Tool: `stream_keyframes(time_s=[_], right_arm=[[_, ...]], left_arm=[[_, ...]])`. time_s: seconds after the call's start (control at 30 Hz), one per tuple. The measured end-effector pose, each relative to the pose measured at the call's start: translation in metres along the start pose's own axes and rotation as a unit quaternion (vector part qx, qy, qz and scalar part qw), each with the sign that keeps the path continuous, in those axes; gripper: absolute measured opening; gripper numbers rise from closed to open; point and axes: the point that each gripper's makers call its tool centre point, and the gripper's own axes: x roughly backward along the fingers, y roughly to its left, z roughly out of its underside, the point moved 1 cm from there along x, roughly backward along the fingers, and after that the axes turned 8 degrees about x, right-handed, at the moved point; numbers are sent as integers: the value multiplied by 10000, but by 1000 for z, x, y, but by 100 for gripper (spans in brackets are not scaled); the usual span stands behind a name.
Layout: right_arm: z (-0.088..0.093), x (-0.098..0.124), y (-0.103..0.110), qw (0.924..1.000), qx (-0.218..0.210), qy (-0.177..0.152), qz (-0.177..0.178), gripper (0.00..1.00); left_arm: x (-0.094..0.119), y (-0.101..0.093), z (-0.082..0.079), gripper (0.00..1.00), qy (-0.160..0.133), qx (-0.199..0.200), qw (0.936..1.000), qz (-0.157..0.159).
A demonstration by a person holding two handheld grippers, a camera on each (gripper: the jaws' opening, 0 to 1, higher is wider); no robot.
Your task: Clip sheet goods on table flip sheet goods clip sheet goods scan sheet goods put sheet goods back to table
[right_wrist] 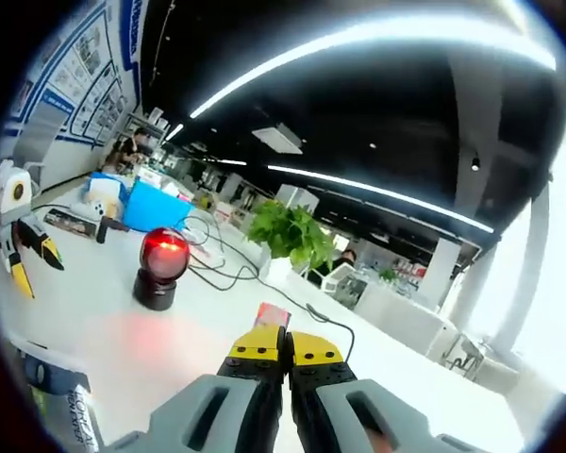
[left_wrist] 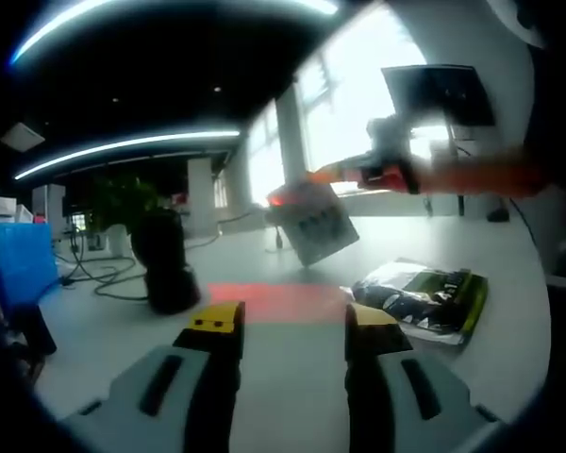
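- As the right gripper holds a thin sheet pack up in front of the scanner, its yellow-tipped jaws are pinched together on the pack's edge; in the left gripper view the pack hangs in the air above the table, tilted, with blurred print on its pale face.
- The left gripper idles low over the table, jaws wide apart w/ nothing between them.
- To scan well: turn the printed code side square to the scanner's red lamp and hold steady (the red glow on the tabletop hints where the beam falls).
- Scanner: black, dome-shaped head on a round base, glossy, lamp lit red.
- A second pack, flat, crinkly and shiny w/ green and dark print, lies on the table just right of the left gripper.
- Table is smooth, matte, pale grey.
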Motion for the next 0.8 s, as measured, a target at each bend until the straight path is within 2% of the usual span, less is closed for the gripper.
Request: stream_keyframes(time_s=[0.27, 0.47, 0.53, 0.73, 0.8], right_arm=[[17, -4, -15, 9997, 168, 169, 88, 0], [30, -8, -17, 9994, 75, 286, 171, 0], [42, -14, -17, 9989, 180, 410, 164, 0], [63, -26, -17, 9977, 235, 635, 69, 0], [74, -35, -23, 9973, 233, 692, 23, 0]], left_arm=[[0, 0, 1, 35, 25, -22, 10000, -5], [-1, 1, 2, 35, 34, -27, 10000, -13], [-1, 0, 2, 35, 41, -33, 10000, -1], [-1, 0, 2, 35, 53, -44, 10000, -2], [-1, 0, 2, 35, 50, -40, 10000, -8]])
